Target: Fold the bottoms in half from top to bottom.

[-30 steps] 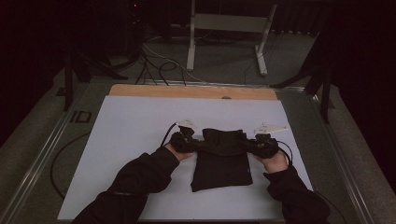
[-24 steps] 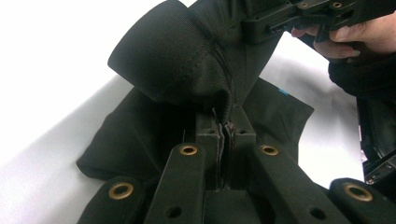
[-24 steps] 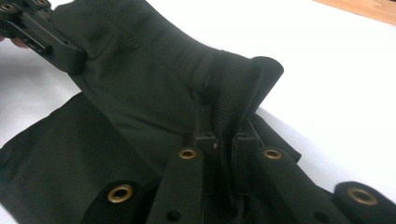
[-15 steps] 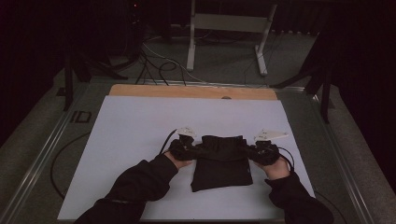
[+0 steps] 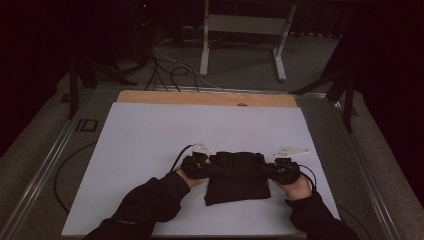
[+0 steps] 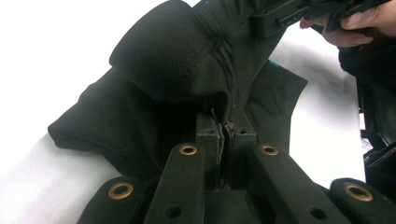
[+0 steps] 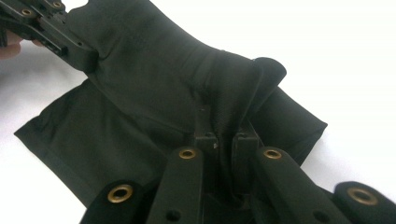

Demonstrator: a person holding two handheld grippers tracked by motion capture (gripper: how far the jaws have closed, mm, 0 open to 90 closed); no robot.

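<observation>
Reaching in from the near edge of the high view, two dark-sleeved forearms are seen, each hand wrapped round a black two-jaw gripper. The left gripper (image 5: 204, 166) is clamped on the left end of a dark, soft, folded cloth garment (image 5: 239, 180), and the right gripper (image 5: 280, 170) is clamped on its right end. In the left gripper view, the jaws are brought almost together, with a thin fold of the fabric (image 6: 187, 79) pinched between the pads; the cloth bulges up above the tips. In the right gripper view, the jaws are likewise drawn narrow on a bunched edge of the cloth (image 7: 154, 102), and the other gripper (image 7: 51, 28) is seen farther off, gripping the opposite end.

The garment is stretched between the two grippers along its far edge, while its lower part is laid flat on the white rectangular sheet (image 5: 150, 145) covering the table, in the near right half of that sheet. Whether the held edge is lifted clear of the sheet cannot be told for certain in the dim high view, though it seems slightly raised.

Beyond the sheet, a strip of bare wooden tabletop (image 5: 205, 98) is visible. Farther still, a white metal stand (image 5: 245, 30) and loose black cables (image 5: 170, 70) are seen on the grey floor.
</observation>
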